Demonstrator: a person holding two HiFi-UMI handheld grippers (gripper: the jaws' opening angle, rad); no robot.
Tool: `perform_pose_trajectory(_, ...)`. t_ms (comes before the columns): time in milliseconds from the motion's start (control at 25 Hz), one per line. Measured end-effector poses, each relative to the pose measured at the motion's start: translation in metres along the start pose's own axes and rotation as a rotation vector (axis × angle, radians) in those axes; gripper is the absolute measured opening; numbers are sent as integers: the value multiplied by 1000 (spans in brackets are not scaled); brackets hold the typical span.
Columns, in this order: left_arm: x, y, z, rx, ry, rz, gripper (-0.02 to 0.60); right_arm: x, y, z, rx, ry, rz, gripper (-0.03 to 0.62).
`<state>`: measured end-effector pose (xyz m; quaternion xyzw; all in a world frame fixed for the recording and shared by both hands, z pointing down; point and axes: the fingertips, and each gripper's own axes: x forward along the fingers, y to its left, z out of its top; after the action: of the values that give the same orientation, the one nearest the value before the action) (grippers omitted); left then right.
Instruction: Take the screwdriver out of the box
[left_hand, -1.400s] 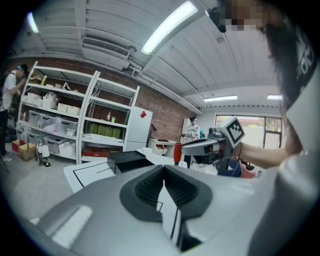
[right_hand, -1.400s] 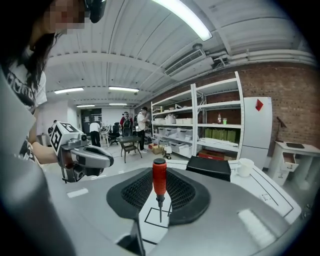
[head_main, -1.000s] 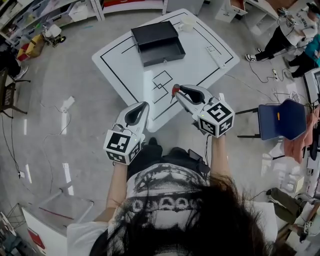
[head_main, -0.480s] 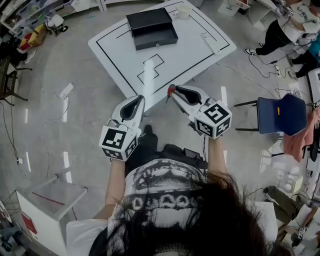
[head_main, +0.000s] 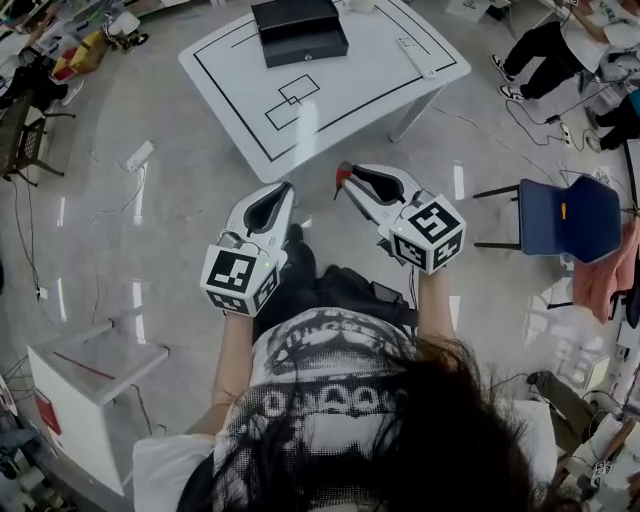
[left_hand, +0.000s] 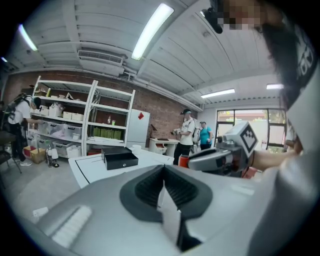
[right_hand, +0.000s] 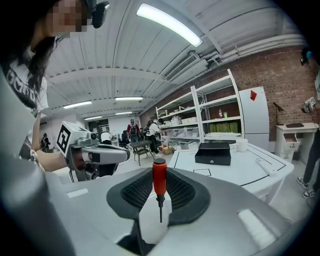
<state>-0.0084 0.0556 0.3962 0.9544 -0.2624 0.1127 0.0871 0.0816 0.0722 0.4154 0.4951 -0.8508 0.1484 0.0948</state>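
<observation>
A small screwdriver with a red handle (right_hand: 159, 177) stands upright between the jaws of my right gripper (right_hand: 159, 172), which is shut on it; its thin shaft points down. In the head view the red handle (head_main: 345, 178) shows at the tip of the right gripper (head_main: 347, 182), over the floor. My left gripper (head_main: 285, 190) is held beside it, jaws together with nothing in them (left_hand: 162, 172). The black box (head_main: 298, 30) lies open on the white table (head_main: 350, 90), well ahead of both grippers, and is also seen as the box (right_hand: 213, 152) from the right gripper view.
A blue chair (head_main: 565, 235) stands at the right. A white cabinet (head_main: 90, 385) sits at the lower left. People (head_main: 550, 50) stand beyond the table's right corner. Shelving (left_hand: 65, 120) lines the brick wall. A white cup (right_hand: 242, 144) stands on the table.
Both grippers and the person have drawn back from the table, which now sits farther up in the head view. The screwdriver stays gripped in the right gripper.
</observation>
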Motion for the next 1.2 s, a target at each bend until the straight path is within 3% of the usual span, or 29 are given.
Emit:
perform_pose_trajectory(520,-38,-59,-20,22,4,12,0,-48,44,-31,-14,-12,34,89)
perform_pose_trajectory(1200,-47,-80,-26,32,-4,30,0,-63,53,-40,-26,-17,55,89)
